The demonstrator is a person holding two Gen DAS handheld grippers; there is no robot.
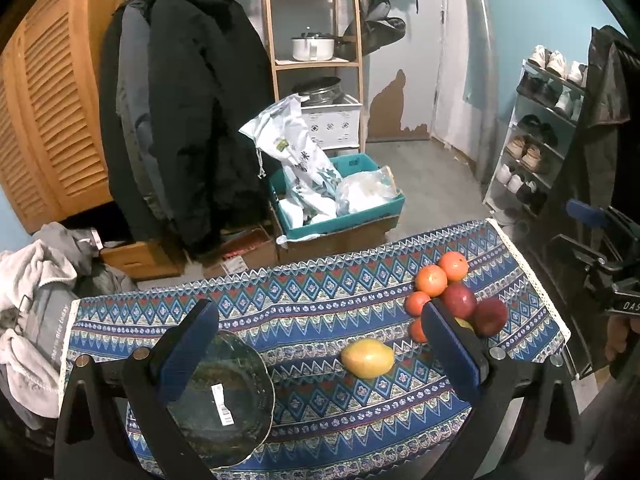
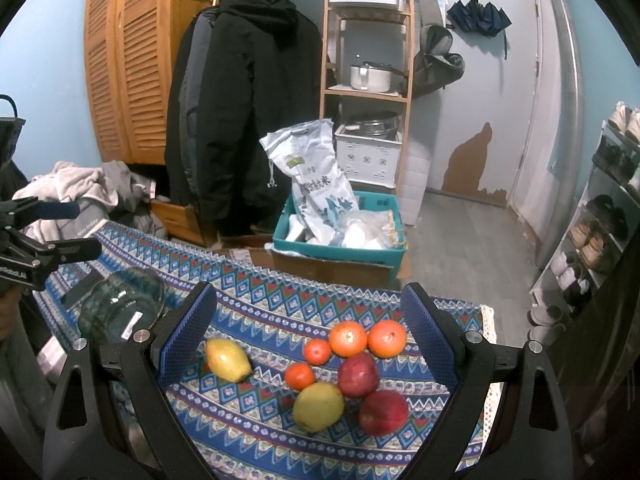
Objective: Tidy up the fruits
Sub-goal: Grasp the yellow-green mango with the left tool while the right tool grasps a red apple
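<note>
**Fruit waiting on the bench, both claws open**

We stand in a cluttered blue-walled room with coats on a rail, a wooden shelf and a shoe rack; in front of us is a bench point(image 1: 320, 308) under a patterned blue cloth. Our left claw point(image 1: 320, 344) is spread wide and empty, hovering above the cloth. Our right claw point(image 2: 310, 336) is likewise spread wide with nothing between its fingers.

The fruit sits near the bench's right end: a cluster of oranges point(image 2: 347, 338), two red apples point(image 2: 358, 374) and a yellow-green fruit point(image 2: 318, 406), touching one another. One yellow fruit point(image 1: 368, 358) lies apart, between the cluster and a dark glass plate point(image 1: 232, 396) at the left.

We judge that sorting has barely begun, since no fruit is on the plate. The next move likely calls for closing on the lone yellow fruit and carrying it to the plate.

The right view shows the whole cluster; in the left view the claw's finger hides part of it. The left view shows the plate's label and rim more plainly.
</note>
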